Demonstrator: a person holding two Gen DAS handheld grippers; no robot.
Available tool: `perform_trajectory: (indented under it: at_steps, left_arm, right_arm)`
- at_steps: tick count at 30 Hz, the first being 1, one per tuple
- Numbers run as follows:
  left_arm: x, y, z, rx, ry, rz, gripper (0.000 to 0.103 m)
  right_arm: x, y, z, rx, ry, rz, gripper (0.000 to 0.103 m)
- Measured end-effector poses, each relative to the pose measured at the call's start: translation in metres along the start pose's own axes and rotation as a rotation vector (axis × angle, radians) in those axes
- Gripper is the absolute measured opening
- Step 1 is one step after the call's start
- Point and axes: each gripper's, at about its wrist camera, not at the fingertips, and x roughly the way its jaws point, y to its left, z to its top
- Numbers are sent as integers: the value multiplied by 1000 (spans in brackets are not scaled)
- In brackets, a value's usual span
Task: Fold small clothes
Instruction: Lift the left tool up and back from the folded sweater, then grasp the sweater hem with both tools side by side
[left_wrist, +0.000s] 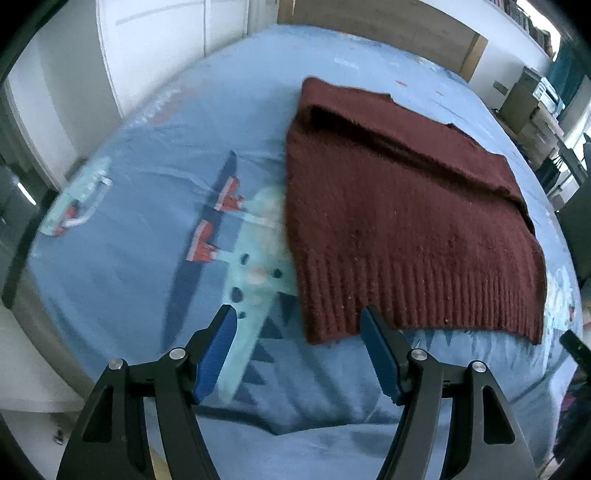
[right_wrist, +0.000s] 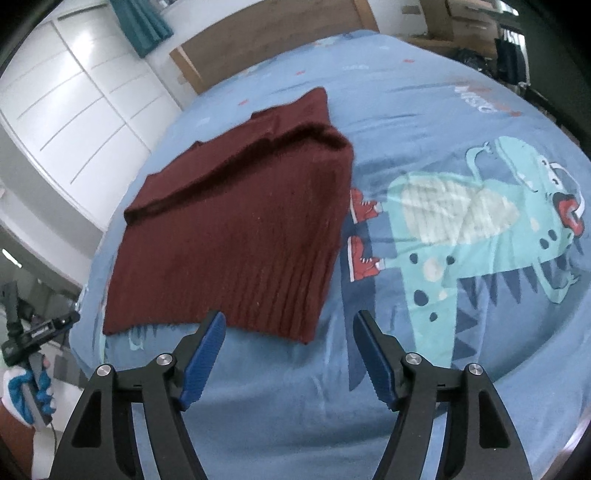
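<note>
**Maroon sweater folded on bed; both grippers empty, near hem**

A dark maroon ribbed-knit sweater (left_wrist: 406, 221) (right_wrist: 236, 229) is seen lying folded on a light blue bed sheet printed with a teal cartoon dinosaur (left_wrist: 129, 229) (right_wrist: 476, 236). The upper part of the garment is doubled over, so that a thick rounded fold runs across its far end. The ribbed hem is turned toward both cameras. Part of the dinosaur print is covered by one side edge of the sweater; the red printed shoes are visible just beside that edge.

The left gripper (left_wrist: 299, 325), black with blue ribbed pads, is held with its jaws spread wide and nothing between them. Its right-hand fingertip is seen in front of the hem; contact cannot be told.

The right gripper (right_wrist: 288, 328), of the same make, is likewise spread wide and empty, positioned at the hem's corner, with its left-hand fingertip overlapping the hem edge in view.

A wooden headboard (left_wrist: 424, 33) (right_wrist: 266, 37) is visible at the far end of the bed, and white wardrobe doors (right_wrist: 66, 103) to the side.
</note>
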Motion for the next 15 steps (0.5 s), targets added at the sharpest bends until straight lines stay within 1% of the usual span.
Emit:
perform_trajectory:
  at_steps: [6,11,15]
  left_arm:
    - [37,2,13,-56,56,-101,64]
    - [58,7,22,-90,83,-119,64]
    - [67,11,25,-111,103,-167,64]
  right_arm:
    - [20,-12,6,27,57,-3,73]
    - [38,-23,14,44,106,0,73]
    - [53,-30,20,59,135,8,73]
